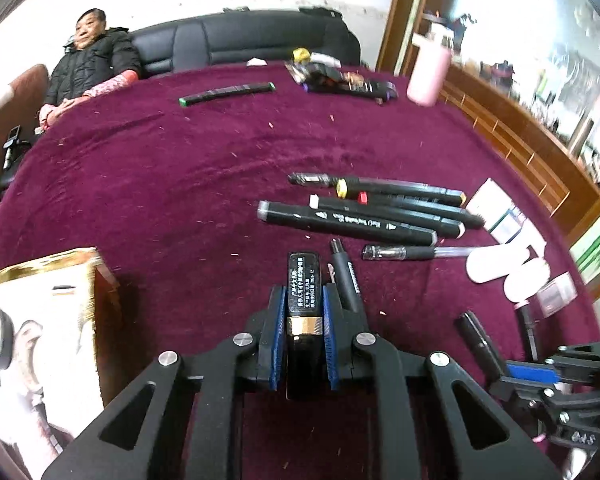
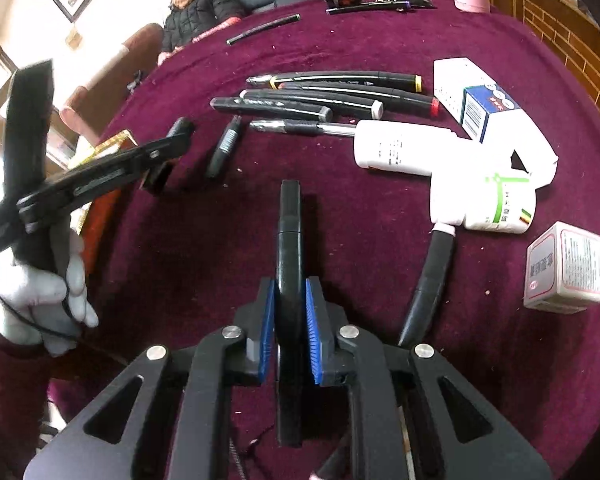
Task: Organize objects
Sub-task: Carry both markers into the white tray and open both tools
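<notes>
Markers lie side by side in a row at mid-tabletop; this row is the reference landmark. Left gripper sits nearer the camera than the row, its fingers clamped on a black tube with a gold band and white print. Right gripper is also on the near side of the row, fingers clamped on a black pen. White bottles and a white-blue box lie just right of the row. A black pen lies just in front of the row. A green-capped marker lies well beyond the row.
</notes>
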`<move>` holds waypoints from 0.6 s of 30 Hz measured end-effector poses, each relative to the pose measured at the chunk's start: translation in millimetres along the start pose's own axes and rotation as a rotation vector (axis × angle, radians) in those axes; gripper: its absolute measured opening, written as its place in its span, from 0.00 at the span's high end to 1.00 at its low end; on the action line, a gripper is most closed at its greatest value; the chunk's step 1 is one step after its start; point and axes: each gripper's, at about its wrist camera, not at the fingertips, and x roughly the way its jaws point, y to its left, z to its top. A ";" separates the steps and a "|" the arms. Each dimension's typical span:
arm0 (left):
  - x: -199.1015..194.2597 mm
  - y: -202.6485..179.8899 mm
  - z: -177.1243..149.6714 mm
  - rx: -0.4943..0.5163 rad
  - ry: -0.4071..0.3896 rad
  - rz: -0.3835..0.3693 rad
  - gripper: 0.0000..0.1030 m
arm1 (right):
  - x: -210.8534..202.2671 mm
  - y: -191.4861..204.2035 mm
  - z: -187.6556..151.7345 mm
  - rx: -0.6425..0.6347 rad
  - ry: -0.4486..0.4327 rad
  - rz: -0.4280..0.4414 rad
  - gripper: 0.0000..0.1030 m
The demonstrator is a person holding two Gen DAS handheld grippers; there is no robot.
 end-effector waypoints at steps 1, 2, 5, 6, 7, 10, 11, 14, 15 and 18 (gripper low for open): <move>-12.8 4.9 -2.5 -0.016 -0.021 -0.017 0.86 | -2.9 1.9 -0.4 0.002 -0.008 0.020 0.88; -20.8 8.5 -4.6 -0.027 -0.034 -0.026 0.86 | -7.0 5.0 -0.5 0.005 -0.018 0.039 0.88; -53.3 24.1 -12.9 -0.067 -0.087 -0.053 0.86 | -19.3 19.8 0.9 -0.009 -0.045 0.077 0.88; -62.1 30.0 -14.5 -0.080 -0.101 -0.057 0.86 | -24.0 27.8 1.8 -0.020 -0.057 0.089 0.88; -74.1 36.6 -18.1 -0.095 -0.121 -0.061 0.86 | -28.6 35.0 2.4 -0.030 -0.066 0.102 0.88; -113.1 59.5 -32.6 -0.129 -0.187 -0.064 0.86 | -39.0 61.3 5.4 -0.075 -0.101 0.136 0.88; -120.8 65.7 -36.7 -0.135 -0.199 -0.061 0.86 | -40.8 71.7 6.5 -0.094 -0.107 0.145 0.87; -147.0 90.6 -52.0 -0.155 -0.230 -0.021 0.86 | -38.3 101.9 11.8 -0.143 -0.106 0.167 0.87; -151.9 99.1 -56.3 -0.163 -0.233 -0.008 0.86 | -35.7 112.4 13.3 -0.158 -0.102 0.175 0.87; -161.6 133.3 -73.6 -0.210 -0.229 0.047 0.86 | -20.1 145.2 21.1 -0.197 -0.084 0.215 0.87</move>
